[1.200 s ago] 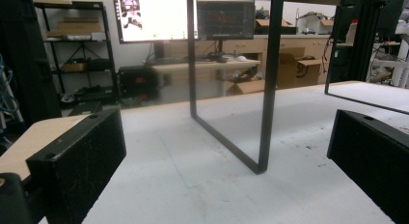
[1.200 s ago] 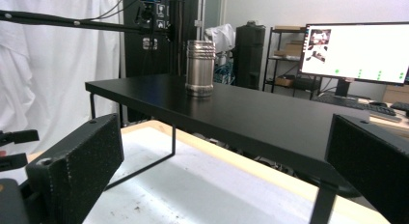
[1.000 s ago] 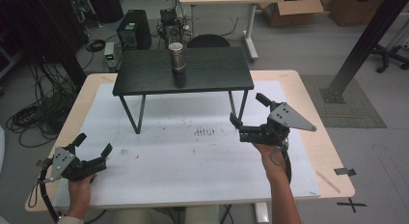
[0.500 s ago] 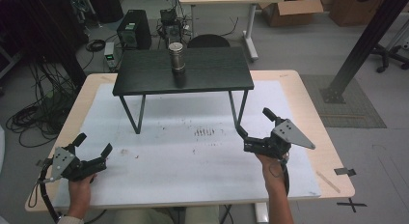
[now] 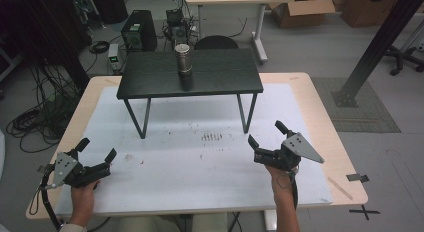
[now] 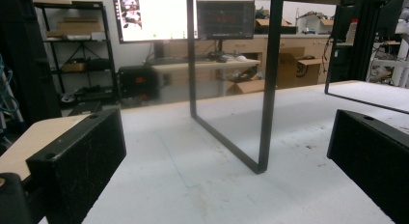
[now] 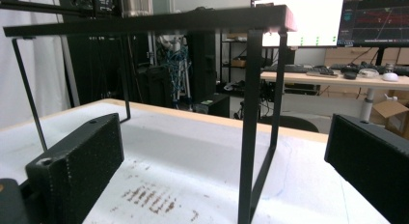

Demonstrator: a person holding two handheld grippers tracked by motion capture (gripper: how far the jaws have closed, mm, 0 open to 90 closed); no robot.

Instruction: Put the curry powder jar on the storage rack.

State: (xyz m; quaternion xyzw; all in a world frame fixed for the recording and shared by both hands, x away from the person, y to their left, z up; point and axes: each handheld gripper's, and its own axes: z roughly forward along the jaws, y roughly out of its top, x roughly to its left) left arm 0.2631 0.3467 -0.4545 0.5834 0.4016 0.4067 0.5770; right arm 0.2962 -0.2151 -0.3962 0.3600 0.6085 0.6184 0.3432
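**Approach to the raised stand: both tongs empty and wide**

Left tongs [image 5: 96, 151]: jaws spread wide, nothing between them. They sit low over the white mat-covered wooden bench [image 5: 190, 162], in front of and to the left of the small black four-legged metal stand [image 5: 190, 74]. In the left gripper view the near left leg frame of that stand [image 6: 265, 113] rises between the two jaws, some way ahead.

Right tongs [image 5: 265, 133]: jaws also spread wide and empty. They sit in front of and to the right of the stand, just beyond its near right leg [image 5: 248, 112]. The right gripper view looks up under the stand's top from bench level, with that leg [image 7: 251, 127] centred between the jaws.

The brushed-metal cylindrical cup [image 5: 183, 59] stands upright on the stand's top, near the middle and toward the rear edge. It is well apart from both tongs and untouched. A patch of dark brown marks [image 5: 211, 137] lies on the mat in front of the stand.

Recommended procedure, judged from this layout:

1. The right tongs are nearer the stand; use them for the reach.
2. Lift clear of the stand's front edge before moving forward, so the jaws do not strike the top or leg.
3. Keep the jaws wide until they bracket the cup's middle.
4. Close squarely on the wall; a smooth metal cup may slip or tip if gripped near the rim.
5. Keep the left tongs clear of the stand.
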